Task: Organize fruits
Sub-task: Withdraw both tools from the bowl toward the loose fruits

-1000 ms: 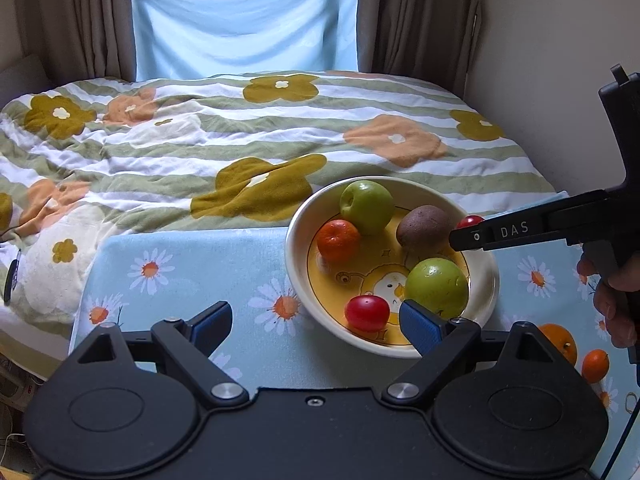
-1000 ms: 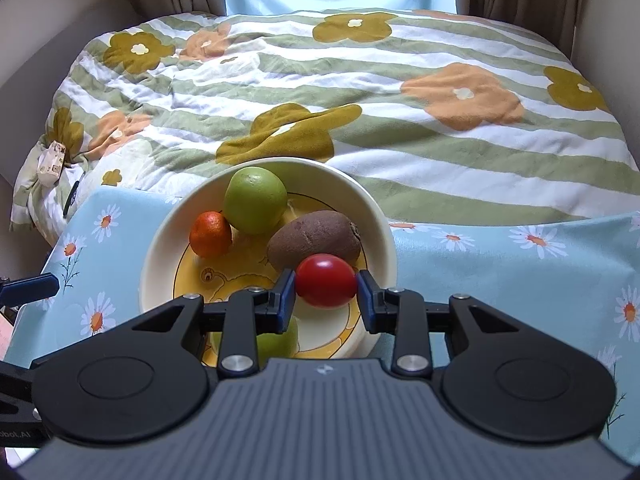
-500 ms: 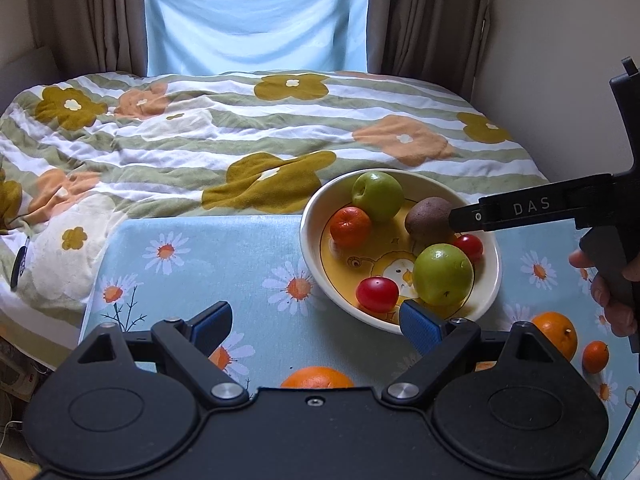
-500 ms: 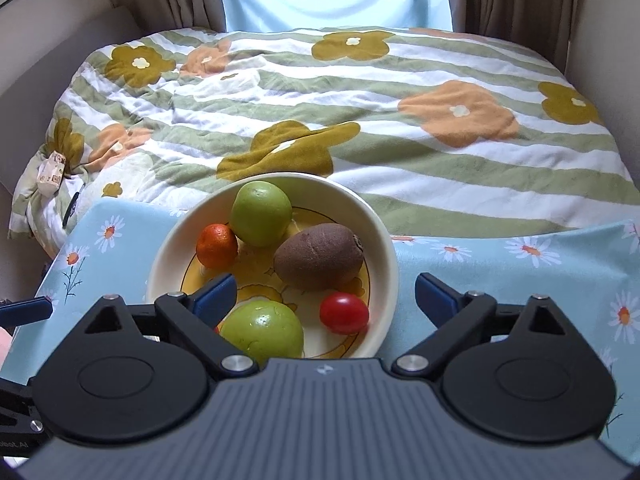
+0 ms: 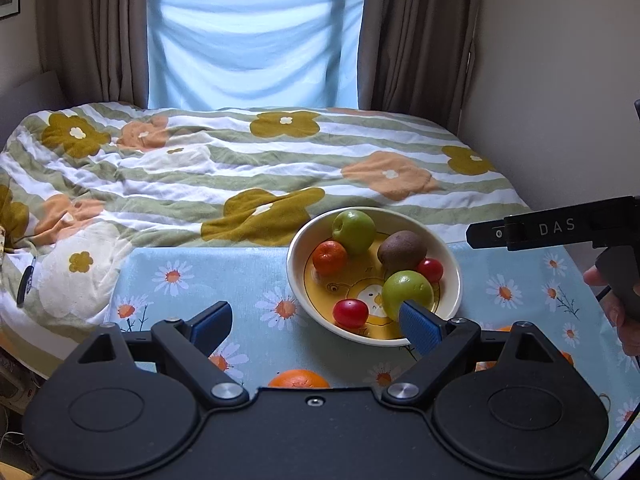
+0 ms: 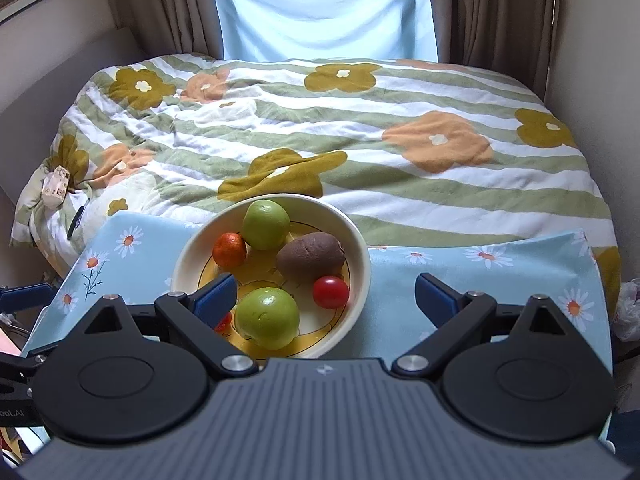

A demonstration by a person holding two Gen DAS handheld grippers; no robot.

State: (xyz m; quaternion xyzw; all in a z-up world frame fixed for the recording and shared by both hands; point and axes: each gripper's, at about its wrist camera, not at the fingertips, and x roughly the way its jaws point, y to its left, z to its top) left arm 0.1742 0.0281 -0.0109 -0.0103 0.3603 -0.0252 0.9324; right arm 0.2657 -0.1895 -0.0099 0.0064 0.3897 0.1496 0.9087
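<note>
A: Start with the left wrist view. What does it show?

B: The left gripper (image 5: 316,322) hangs over the daisy-print tablecloth (image 5: 192,276), fingers spread wide with nothing between them. Ahead sits the cream bowl (image 5: 298,252) near the cloth's far edge, just before the flowered bedspread (image 5: 224,160).

A: And the fruit?

B: Six pieces lie in the bowl: a green apple (image 5: 354,230) at the back, a small orange (image 5: 329,257) to its left, a brown kiwi (image 5: 402,250), a red tomato (image 5: 430,270) beside the kiwi, a second green apple (image 5: 407,293) in front, and another tomato (image 5: 351,313) at the near left. A large orange (image 5: 298,379) lies on the cloth just ahead of the gripper body, partly hidden. More orange fruit peeks out behind the right finger mount.

A: Anything at the right edge?

B: The right gripper's black bar (image 5: 552,228) reaches in, well above the cloth, with a hand (image 5: 616,304) on its handle.

A: Now the right wrist view.

B: The right gripper (image 6: 324,298) is spread as wide as it goes, having just opened, and holds nothing. Its left finger overlaps the bowl (image 6: 360,248); its right finger is over bare cloth. The red tomato (image 6: 330,292) rests in the bowl beside the kiwi (image 6: 310,258), free of the pads. The two apples (image 6: 266,224) and the small orange (image 6: 229,249) are there too; the other tomato is mostly hidden behind the left finger.
</note>
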